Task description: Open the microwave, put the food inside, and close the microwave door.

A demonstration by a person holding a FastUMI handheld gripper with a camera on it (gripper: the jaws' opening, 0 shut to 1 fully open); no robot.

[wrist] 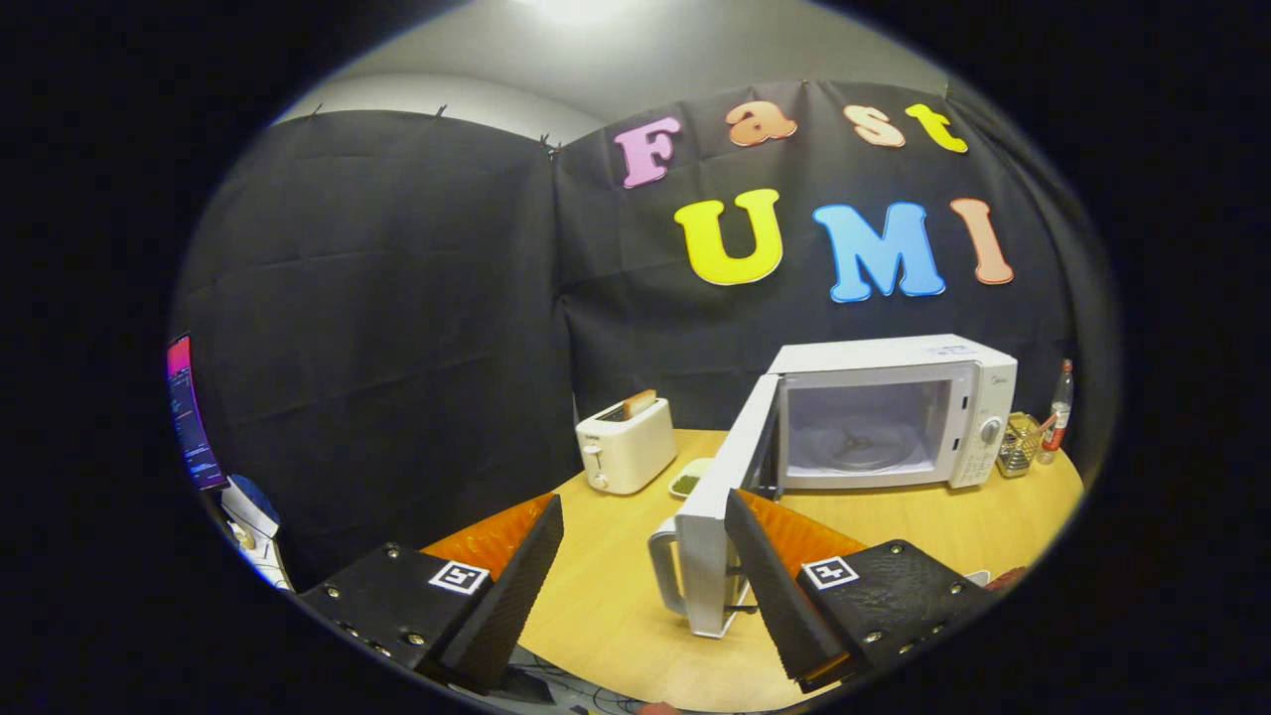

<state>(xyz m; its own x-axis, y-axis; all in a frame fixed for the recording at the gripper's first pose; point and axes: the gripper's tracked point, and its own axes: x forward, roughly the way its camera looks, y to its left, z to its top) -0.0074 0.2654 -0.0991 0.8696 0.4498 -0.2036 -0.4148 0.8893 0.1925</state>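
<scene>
A white microwave [899, 407] stands at the back right of a round wooden table [616, 606]. Its door [720, 501] is swung wide open toward me, with the handle [663, 568] at its near end. The cavity shows a glass turntable [859, 447] with nothing on it. A small plate of green food [687, 481] lies on the table between the toaster and the open door. My gripper [643, 541] is open, nothing between its fingers. The door's near edge sits just ahead of the right finger [770, 581].
A white toaster [626, 445] with a slice of bread sticking up stands at the back left of the table. A wire basket [1020, 444] and a red-capped bottle [1059, 407] stand right of the microwave. A monitor [189, 412] glows off the table's left.
</scene>
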